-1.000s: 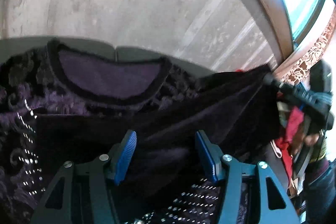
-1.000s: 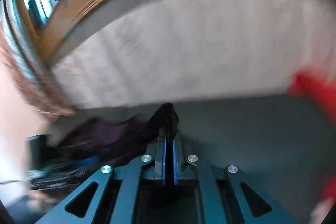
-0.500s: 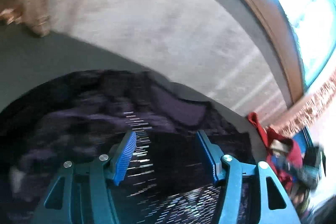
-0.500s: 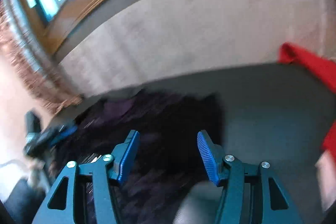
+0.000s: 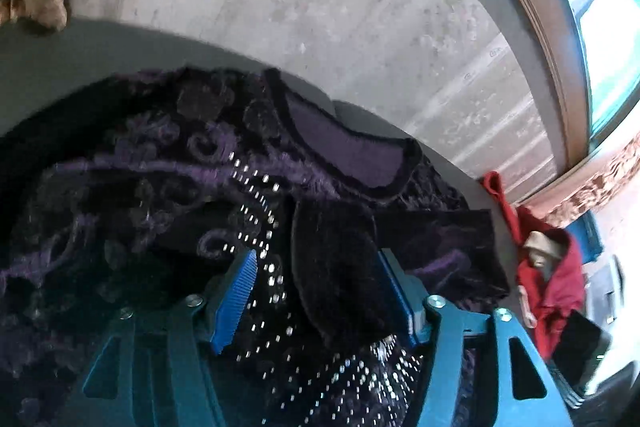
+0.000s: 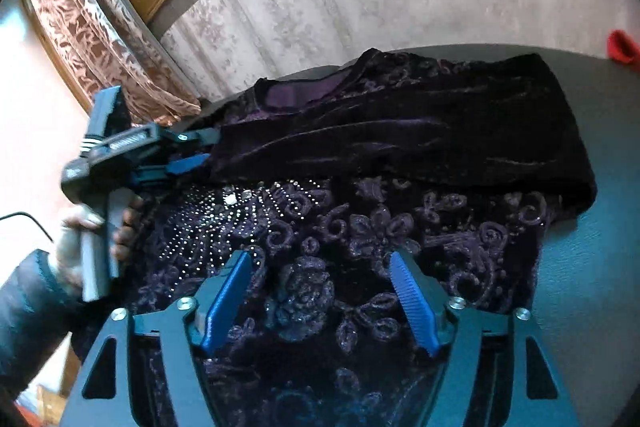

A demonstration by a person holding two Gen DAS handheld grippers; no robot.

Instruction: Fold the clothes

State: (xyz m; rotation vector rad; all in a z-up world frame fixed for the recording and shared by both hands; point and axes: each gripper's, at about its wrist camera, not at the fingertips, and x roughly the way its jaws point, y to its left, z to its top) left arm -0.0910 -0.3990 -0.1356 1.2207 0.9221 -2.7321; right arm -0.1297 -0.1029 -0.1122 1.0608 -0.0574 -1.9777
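Right claw: the right claw [image 6: 320, 297] stands apart, having just been opening, nothing clamped; the dark purple velvet garment with embroidered swirls and silver studs [image 6: 360, 211] lies under it.
Left claw: the left claw [image 5: 316, 293] stands apart, having just narrowed; a velvet fold lies between the pads, unpressed.
Desk: the grey desk [image 6: 600, 147] carries the garment.
Beyond: red cloth [image 5: 556, 291] right of the left claw.

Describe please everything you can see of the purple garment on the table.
The purple garment looks like dark velvet, with raised floral swirls, a fan of small shiny studs and a lighter purple lining inside the dark-trimmed neckline. It lies on the grey table with one plain sleeve folded across its chest. The left hand-held gripper is at that sleeve's end.
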